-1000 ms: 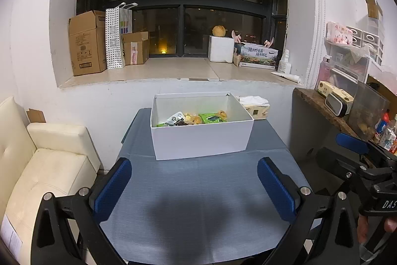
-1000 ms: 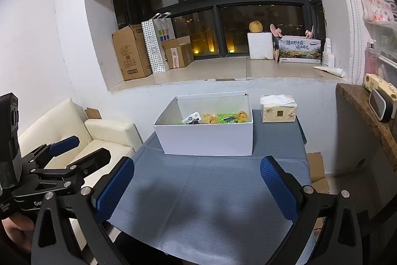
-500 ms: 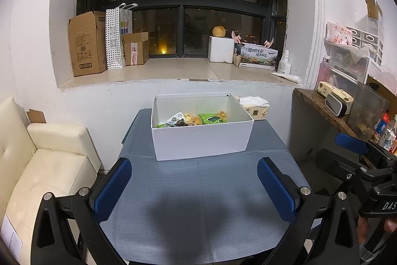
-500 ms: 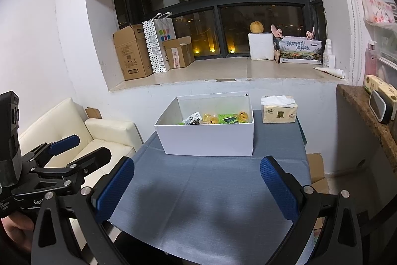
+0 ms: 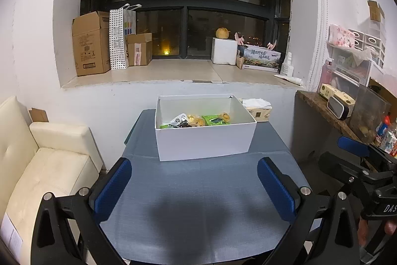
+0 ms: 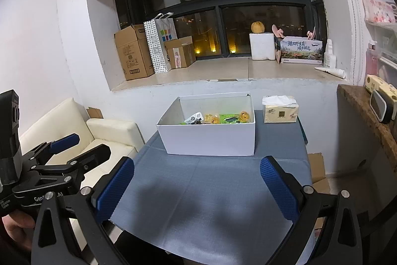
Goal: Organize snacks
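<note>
Left gripper (image 5: 193, 186): jaws wide apart, nothing between them, hovering over the near part of the counter (image 5: 198, 203). Right gripper (image 6: 197, 188): same, jaws spread and empty, also above the near half. Each shows at the edge of the other's view, held off opposite sides of the counter; a hand (image 6: 17, 222) grips the left one.

Counter has a grey-blue cover, bare between the grippers and the white box (image 5: 204, 140). Box sits open-topped toward the far edge, roughly centred. Snacks (image 5: 196, 121) lie inside it, against the near wall: green packets, yellow-orange wrapped pieces, one white-and-black pack. Exact count hard to read, probably five or six.

Tissue box (image 6: 280, 112) stands at the far right corner, just beside the white box, apart from it.

Past the far edge: a windowsill (image 5: 173, 71) with cardboard boxes (image 5: 90, 44), a dotted paper bag (image 5: 119, 37) and a white block with a round fruit (image 5: 222, 32) on top. Cream sofa (image 5: 47, 165) off the left edge. Wooden shelf (image 5: 322, 108) off the right edge.
</note>
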